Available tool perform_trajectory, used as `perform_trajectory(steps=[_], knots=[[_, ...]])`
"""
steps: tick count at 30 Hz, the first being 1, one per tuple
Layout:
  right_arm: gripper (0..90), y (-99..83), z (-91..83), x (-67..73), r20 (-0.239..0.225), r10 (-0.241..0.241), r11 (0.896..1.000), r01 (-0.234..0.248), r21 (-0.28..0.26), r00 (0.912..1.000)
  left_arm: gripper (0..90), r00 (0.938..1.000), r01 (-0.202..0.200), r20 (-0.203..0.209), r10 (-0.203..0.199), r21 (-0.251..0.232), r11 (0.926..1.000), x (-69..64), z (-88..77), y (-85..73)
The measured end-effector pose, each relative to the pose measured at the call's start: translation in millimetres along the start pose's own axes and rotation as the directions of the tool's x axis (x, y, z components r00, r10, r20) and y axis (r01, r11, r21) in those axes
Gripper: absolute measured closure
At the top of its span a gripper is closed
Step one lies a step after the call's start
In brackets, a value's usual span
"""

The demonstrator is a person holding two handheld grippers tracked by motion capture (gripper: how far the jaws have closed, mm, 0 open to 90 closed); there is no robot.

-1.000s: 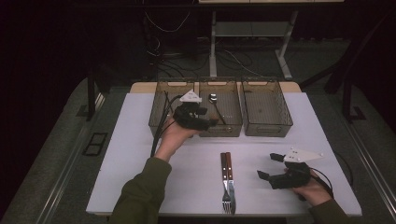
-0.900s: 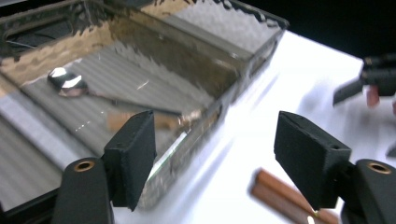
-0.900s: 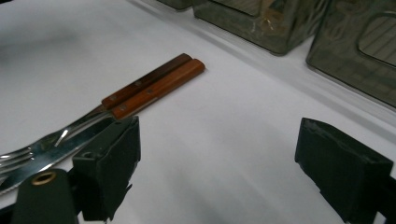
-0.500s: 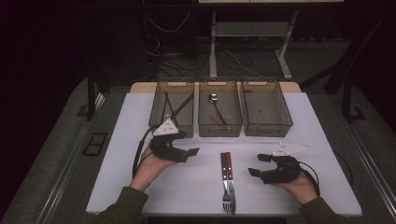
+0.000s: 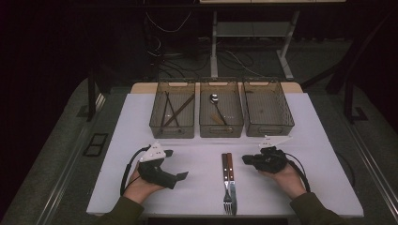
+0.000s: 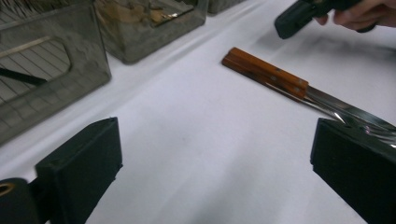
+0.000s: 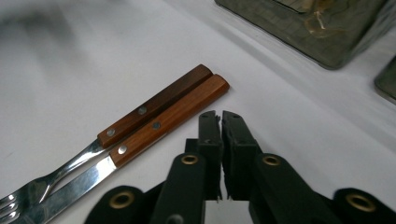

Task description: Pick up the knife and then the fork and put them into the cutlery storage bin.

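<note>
A fork (image 5: 225,174) and a knife (image 5: 231,174) with wooden handles lie side by side near the front of the white table (image 5: 309,126), handles pointing toward the bins. My left gripper (image 5: 175,164) rests at the front left; its jaws have just been opening and stand wide apart, open, with nothing between them. In the left gripper view (image 6: 217,135) it looks across bare table toward the handles (image 6: 266,74). My right gripper (image 5: 245,159) sits just right of the handles; its jaws have just been closing and are shut on nothing (image 7: 219,116), beside the knife handle (image 7: 180,116).
Three clear bins stand in a row at the back of the table: the left bin (image 5: 155,123) holds chopsticks, the middle bin (image 5: 202,123) a spoon, and the right bin (image 5: 287,117) looks nearly bare. A desk frame and cables stand on the dark floor beyond.
My left hand has come back from the left bin down to the front left, and its jaws have spread wide. My right hand has slid left toward the cutlery handles with its jaws closing.
</note>
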State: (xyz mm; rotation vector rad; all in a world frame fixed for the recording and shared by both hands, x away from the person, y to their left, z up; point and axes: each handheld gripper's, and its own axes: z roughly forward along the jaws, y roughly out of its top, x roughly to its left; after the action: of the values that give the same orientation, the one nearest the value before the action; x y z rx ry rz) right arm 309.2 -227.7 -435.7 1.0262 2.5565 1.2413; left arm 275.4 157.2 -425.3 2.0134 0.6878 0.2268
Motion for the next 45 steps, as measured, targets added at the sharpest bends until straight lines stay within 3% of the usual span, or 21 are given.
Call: perform_trajectory(steps=[10,21,30,35,39,42,45], knots=[[89.9,18.4,30.4,-1.6,0.009,0.009,0.999,-0.009,0.032,0.9999,0.0,1.0000,-0.005,0.003,0.005,0.029,0.9996,-4.9,1.2,-7.8],[89.9,35.0,55.5,1.9,0.005,-0.017,0.998,0.017,0.061,0.9998,0.0,1.0000,0.002,0.000,-0.002,0.056,0.9984,-2.2,2.7,-11.0],[89.9,44.5,79.3,19.6,-0.054,-0.067,0.995,0.071,0.072,0.9962,0.0,0.9999,0.005,0.009,-0.005,0.055,0.9985,-2.0,2.8,-11.5],[89.9,46.4,82.1,28.2,-0.098,-0.107,0.990,0.116,0.081,0.9893,0.0,0.9999,0.004,0.013,-0.005,0.057,0.9983,-2.2,3.2,-11.3],[89.9,47.1,83.7,34.5,-0.106,-0.128,0.987,0.138,0.087,0.9860,0.0,0.9999,0.004,0.014,-0.004,0.055,0.9985,-2.3,2.9,-11.2],[89.5,48.5,78.6,34.0,-0.104,-0.123,0.989,0.130,0.065,0.9869,0.0,0.9998,0.001,0.019,-0.002,0.052,0.9987,-1.9,2.7,-11.4],[81.1,50.8,66.0,33.0,-0.098,-0.107,0.992,0.113,0.061,0.9894,0.0,0.9997,0.000,0.023,-0.001,0.050,0.9987,-1.6,2.6,-11.5]])
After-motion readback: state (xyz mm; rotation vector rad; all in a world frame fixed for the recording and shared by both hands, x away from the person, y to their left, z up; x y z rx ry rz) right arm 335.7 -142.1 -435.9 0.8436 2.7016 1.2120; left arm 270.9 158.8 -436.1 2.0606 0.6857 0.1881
